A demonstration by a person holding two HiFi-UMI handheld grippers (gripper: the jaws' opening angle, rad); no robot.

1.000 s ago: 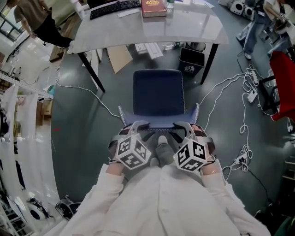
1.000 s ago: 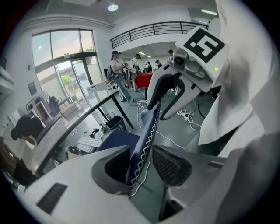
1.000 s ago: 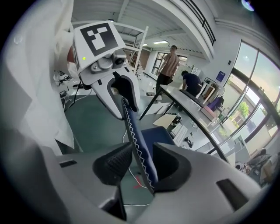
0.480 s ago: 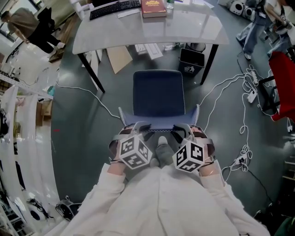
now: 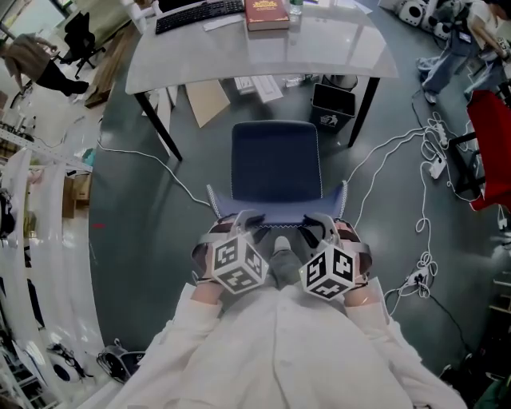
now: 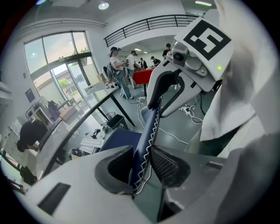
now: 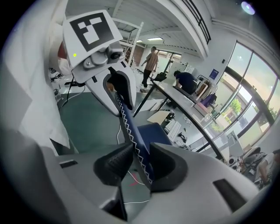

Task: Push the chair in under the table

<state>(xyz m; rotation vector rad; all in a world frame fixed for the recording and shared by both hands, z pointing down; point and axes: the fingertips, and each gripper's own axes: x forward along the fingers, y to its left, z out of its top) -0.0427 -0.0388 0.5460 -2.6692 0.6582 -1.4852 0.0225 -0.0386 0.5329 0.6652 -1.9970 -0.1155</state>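
The dark blue upholstered chair (image 5: 275, 168) stands just near of the white glossy table (image 5: 343, 48), so the push runs straight toward the far side. Its white-stitched backrest (image 5: 275, 210) runs left to right, and both grippers are equally close to it. The left gripper (image 6: 142, 168) is closing its jaws onto the backrest's left end, pads touching it. The right gripper (image 7: 142, 164) clamps the right end, jaws only partly apart.

Floor (image 5: 136, 200): dark grey-green and smooth, with white cables (image 5: 424, 262) trailing over it to a power strip (image 5: 437, 166).
Windows (image 6: 61, 61): a tall glazed wall in dark frames, with daylight and greenery outside.
Ceiling: white, with a round light (image 6: 103, 5) and a railed balcony (image 6: 148, 22) below it.
Furniture: a pale worktop (image 5: 335, 48) carrying a keyboard (image 5: 200, 13) and a red book (image 5: 266, 13). A black bin (image 5: 332, 104) and cardboard (image 5: 207, 100) lie underneath.
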